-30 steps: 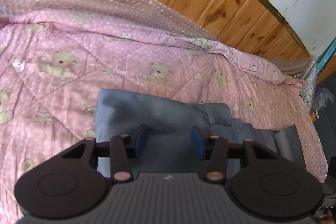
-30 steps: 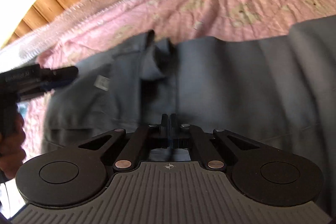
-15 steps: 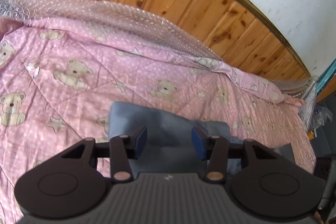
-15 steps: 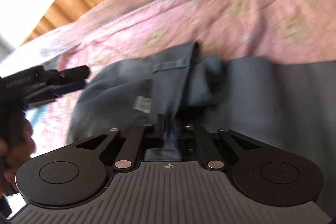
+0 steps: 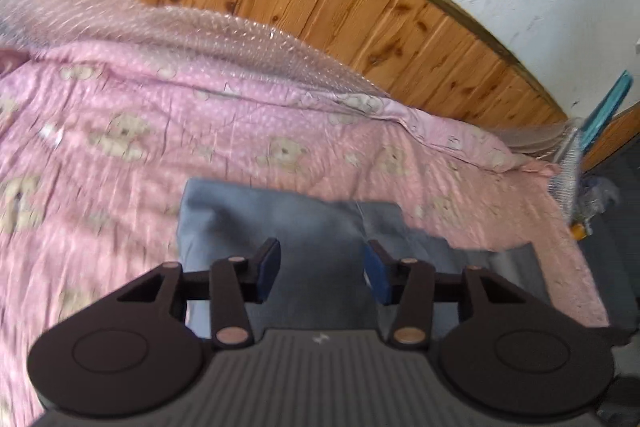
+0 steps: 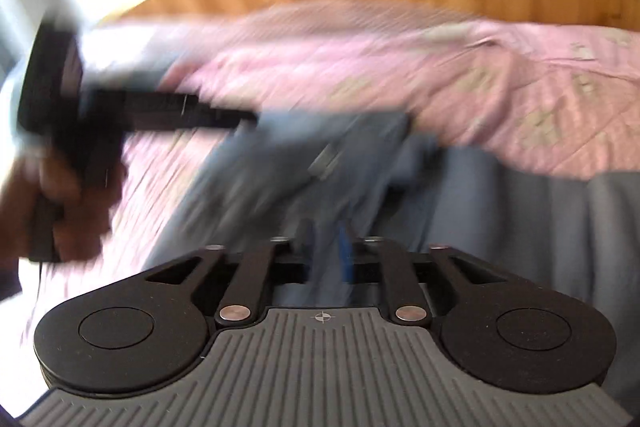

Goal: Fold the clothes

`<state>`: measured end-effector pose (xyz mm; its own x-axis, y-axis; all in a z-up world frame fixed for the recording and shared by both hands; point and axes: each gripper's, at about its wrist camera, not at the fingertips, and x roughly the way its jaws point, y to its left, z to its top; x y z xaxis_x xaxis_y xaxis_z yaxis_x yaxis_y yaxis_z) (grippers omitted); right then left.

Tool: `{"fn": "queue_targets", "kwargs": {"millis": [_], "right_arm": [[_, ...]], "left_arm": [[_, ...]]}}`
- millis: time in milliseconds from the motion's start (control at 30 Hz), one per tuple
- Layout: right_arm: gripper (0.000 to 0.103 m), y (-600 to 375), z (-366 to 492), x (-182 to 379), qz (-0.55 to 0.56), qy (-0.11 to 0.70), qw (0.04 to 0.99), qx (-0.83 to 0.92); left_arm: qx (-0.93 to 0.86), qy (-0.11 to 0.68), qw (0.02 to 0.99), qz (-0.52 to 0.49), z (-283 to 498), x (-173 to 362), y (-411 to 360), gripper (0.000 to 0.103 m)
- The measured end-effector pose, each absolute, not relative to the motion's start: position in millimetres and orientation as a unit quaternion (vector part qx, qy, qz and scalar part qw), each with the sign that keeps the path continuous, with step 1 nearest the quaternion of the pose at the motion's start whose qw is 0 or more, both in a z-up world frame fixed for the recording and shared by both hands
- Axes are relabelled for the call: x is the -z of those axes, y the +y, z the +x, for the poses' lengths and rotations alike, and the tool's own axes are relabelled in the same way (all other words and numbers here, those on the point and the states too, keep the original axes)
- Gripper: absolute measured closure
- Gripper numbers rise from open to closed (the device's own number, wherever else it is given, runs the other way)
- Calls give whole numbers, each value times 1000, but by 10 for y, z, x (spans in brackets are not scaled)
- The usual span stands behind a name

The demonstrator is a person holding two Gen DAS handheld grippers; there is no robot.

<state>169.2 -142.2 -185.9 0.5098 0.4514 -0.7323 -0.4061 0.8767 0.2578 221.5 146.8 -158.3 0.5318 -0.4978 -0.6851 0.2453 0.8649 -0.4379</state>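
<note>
Grey-blue garment (image 5: 304,227) laid flat on the pink bear-print quilt (image 5: 120,131), partly folded into a soft matte rectangle, presumably spread there for a smooth folding surface. Left gripper (image 5: 320,269) above the garment's near side, pads parted and empty. Right gripper (image 6: 326,251) over the garment too, jaws opening, grey cloth blurred in the gap, probably being released after a fold.

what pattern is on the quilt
Pink quilt with small white dots, teddy bears and stars; clearest in the left wrist view.
</note>
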Motion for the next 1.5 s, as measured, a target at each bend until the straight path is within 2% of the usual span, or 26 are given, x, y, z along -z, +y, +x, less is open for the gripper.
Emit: {"fn": "queue_targets", "kwargs": {"millis": [200,300,433,533,600,700,767,833,933,967,1033,1100,1267,1400,1467,1500], "right_arm": [[73,-1402,1250,2406,-24,482,846,-229],[74,-1490,1214,2299,-18,477,851,-217],[74,-1404,927,1872,-57,419,865,-269],[74,-1346,852,2153,-74,446,848,-276],[72,-1385,851,2361,-63,464,842,-269],[71,-1510,895,2237,-28,464,853,-237],[65,-1588,824,2081,-34,439,868,-227],[55,-1730,724,2028,-36,432,873,-222],[54,-2050,642,2006,-47,429,885,-172],[51,-2178,615,1976,-56,421,894,-146],[37,-2404,577,1920,-86,400,908,-93],[34,-2587,593,1955,-124,396,907,-69],[33,-2835,609,2116,-180,399,895,-84],[29,-2968,534,2175,-192,385,897,-104],[32,-2979,544,2215,-196,382,894,-126],[41,-2983,555,2237,-200,381,892,-136]], "left_arm": [[199,465,842,-187,1313,1807,1705,57],[174,486,838,-175,1084,1903,1706,61],[193,459,848,-181,745,1779,1767,56],[183,483,841,-160,604,1999,1727,57],[167,499,839,-142,566,2208,1692,65],[156,482,851,-136,512,2177,1663,65],[154,472,854,-154,473,2035,1668,60],[149,470,855,-159,447,1955,1633,49],[145,489,842,-179,515,1898,1515,49],[153,488,837,-194,550,1840,1436,49],[181,481,828,-224,653,1698,1185,45],[218,473,813,-260,809,1598,850,41],[285,497,752,-326,1371,1744,-182,36],[281,532,740,-302,1663,2059,-939,36],[270,546,741,-284,1738,2208,-1200,36],[261,552,742,-277,1763,2278,-1296,36]]}}
